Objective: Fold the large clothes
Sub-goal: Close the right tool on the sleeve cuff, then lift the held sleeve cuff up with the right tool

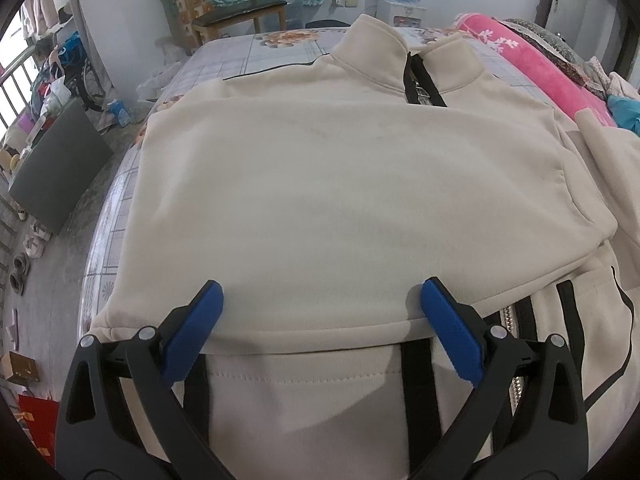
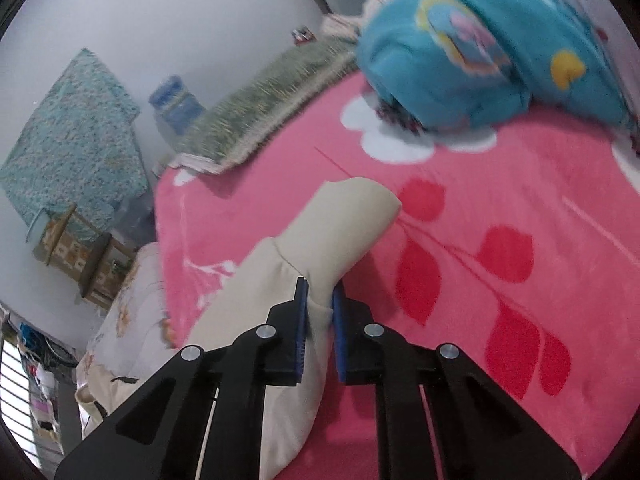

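Observation:
A cream zip-up jacket (image 1: 340,184) with black trim lies on the bed, its collar (image 1: 384,52) at the far end and one side folded across the body. My left gripper (image 1: 322,286) is open, its blue fingers spread wide over the near edge of that fold with nothing pinched. In the right wrist view, my right gripper (image 2: 320,286) is shut on the jacket's cream sleeve (image 2: 344,224) just behind the cuff. The cuff sticks out past the fingertips, lifted above the pink blanket (image 2: 480,200).
A folded blue patterned blanket (image 2: 480,52) and a grey-green one (image 2: 260,108) lie on the pink blanket. The bed's checked sheet (image 1: 224,64) shows around the jacket. A wooden chair (image 1: 240,12) stands beyond the bed. A grey board (image 1: 56,168) and shoes (image 1: 20,272) are on the floor to the left.

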Motion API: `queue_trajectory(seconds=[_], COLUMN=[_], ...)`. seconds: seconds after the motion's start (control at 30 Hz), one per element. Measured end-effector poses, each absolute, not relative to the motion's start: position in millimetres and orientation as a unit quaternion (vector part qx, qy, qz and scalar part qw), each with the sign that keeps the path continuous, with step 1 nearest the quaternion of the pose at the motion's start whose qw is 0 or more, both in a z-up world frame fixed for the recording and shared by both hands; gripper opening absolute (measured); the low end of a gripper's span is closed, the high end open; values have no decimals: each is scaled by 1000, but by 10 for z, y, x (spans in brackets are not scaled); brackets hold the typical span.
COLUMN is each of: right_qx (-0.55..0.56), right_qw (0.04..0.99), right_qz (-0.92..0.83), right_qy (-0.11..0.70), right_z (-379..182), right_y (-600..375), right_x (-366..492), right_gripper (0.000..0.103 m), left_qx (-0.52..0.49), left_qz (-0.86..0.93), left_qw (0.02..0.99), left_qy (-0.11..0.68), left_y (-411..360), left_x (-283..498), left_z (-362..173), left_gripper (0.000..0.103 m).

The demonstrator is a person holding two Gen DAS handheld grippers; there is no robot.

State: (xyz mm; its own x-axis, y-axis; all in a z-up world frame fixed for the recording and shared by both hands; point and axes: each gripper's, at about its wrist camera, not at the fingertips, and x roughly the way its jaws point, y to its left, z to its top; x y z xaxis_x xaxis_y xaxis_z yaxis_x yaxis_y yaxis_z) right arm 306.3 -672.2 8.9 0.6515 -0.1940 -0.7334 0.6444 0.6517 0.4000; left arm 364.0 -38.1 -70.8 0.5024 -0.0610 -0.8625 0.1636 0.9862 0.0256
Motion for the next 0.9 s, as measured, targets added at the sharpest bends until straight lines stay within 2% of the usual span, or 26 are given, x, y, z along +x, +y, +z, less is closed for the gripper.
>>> queue_trajectory(seconds=[0.37,0.9], right_qx=[279,267], right_qw=[887,899], right_qz=[-212,-198], right_qy=[300,285], right_z=[724,973], right_y=[-6198,-5901], right_x=[3017,2925], right_gripper=[11,11], left_qx=[53,55], left_qz=[-70,-73], left_qw=[865,865], left_qy=[494,493], left_y=[-378,-378], left_x=[3634,3631], left_z=[-717,-718], left_gripper=[96,96])
